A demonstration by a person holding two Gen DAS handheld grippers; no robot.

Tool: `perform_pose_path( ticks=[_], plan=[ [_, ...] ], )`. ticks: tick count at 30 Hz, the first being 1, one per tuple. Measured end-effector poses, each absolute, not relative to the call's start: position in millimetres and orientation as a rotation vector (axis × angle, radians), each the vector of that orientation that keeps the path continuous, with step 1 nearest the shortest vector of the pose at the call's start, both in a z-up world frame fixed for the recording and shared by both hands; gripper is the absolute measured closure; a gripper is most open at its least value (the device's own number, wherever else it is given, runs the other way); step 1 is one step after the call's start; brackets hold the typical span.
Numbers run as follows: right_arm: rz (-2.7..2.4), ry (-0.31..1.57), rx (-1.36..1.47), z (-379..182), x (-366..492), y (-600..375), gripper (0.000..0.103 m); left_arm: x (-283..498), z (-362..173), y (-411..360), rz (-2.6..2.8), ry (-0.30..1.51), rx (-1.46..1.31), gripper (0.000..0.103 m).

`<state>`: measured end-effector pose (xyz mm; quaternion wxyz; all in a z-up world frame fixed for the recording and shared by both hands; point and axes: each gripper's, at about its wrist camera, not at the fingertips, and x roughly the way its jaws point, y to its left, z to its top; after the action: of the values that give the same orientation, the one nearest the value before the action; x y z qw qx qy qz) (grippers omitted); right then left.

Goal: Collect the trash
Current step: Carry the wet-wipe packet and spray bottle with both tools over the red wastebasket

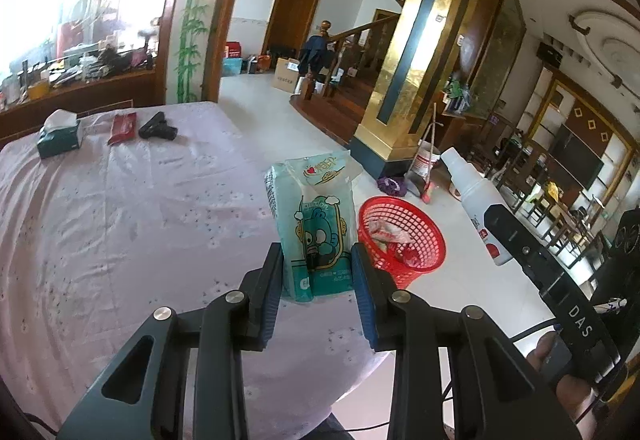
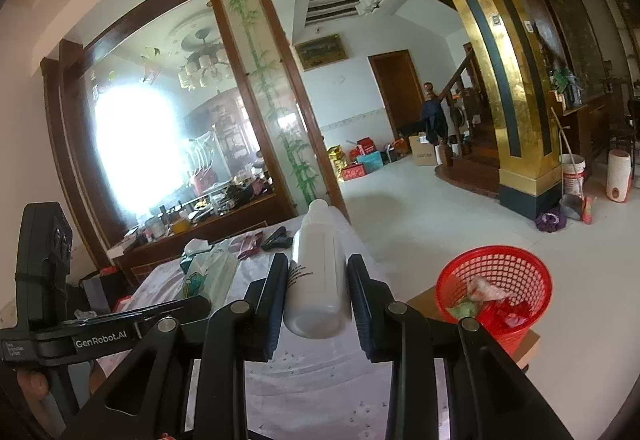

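Both tools loaded here. The left gripper (image 1: pixel 318 272) pinches a teal tissue pack (image 1: pixel 316 224) low on its soft wrapper, so it could sag or slip free as it swings over. The right gripper (image 2: pixel 318 290) clamps a white bottle (image 2: pixel 316 272) around its smooth barrel; a loose squeeze lets it slide out base-first. The red basket (image 2: pixel 494 290) sits ahead and to the right of both tools, crumpled wrappers already inside, light enough to tip if bumped.

Both tongs (image 1: pixel 317 272) (image 2: pixel 318 288) clamped, loaded.
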<state>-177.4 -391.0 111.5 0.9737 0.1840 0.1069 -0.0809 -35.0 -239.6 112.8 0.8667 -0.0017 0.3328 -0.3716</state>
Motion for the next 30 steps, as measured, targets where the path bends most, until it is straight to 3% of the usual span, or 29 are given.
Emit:
perform_pose_path(
  ticks=[30],
  plan=[
    [-0.398,0.201,0.461,91,-203,-494,0.071,-25,110,-373,-0.937,0.672,0.117,0.071]
  ],
)
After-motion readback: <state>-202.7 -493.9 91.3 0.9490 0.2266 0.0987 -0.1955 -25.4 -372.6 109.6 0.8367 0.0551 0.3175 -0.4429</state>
